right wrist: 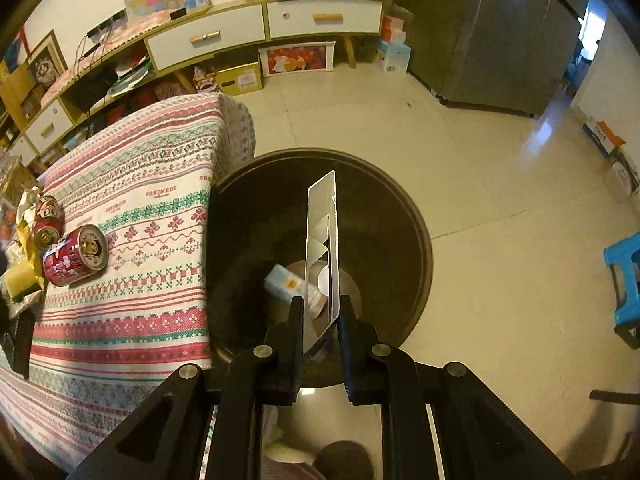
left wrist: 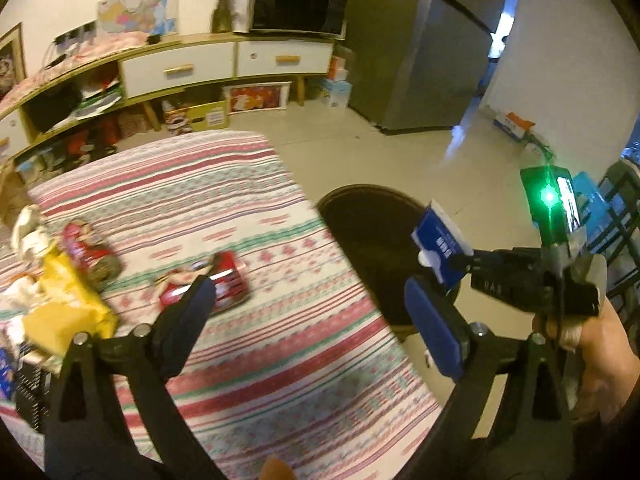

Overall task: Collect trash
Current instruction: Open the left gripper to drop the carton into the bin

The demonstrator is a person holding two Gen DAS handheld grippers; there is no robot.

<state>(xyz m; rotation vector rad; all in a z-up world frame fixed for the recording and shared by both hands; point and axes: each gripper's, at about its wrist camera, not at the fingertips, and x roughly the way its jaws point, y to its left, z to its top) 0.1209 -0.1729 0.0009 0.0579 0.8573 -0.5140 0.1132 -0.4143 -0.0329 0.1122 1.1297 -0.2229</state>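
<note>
My right gripper [right wrist: 320,312] is shut on a flat blue-and-white box [right wrist: 322,240] and holds it edge-on over the open dark round bin [right wrist: 400,216]; the same box [left wrist: 440,246] and bin [left wrist: 360,216] show in the left wrist view. A pale packet [right wrist: 282,282] lies at the bin's bottom. My left gripper [left wrist: 316,308] is open and empty above the striped tablecloth [left wrist: 224,200], just short of a red can [left wrist: 218,284] lying on its side. A second red can [left wrist: 86,250], a yellow wrapper [left wrist: 68,304] and crumpled paper [left wrist: 26,232] lie at the table's left.
The bin stands on the tiled floor [right wrist: 500,168] against the table's right edge. A low cabinet [right wrist: 260,28] lines the far wall, a grey fridge [right wrist: 492,36] stands at the back right, and a blue stool [right wrist: 624,280] is at the right.
</note>
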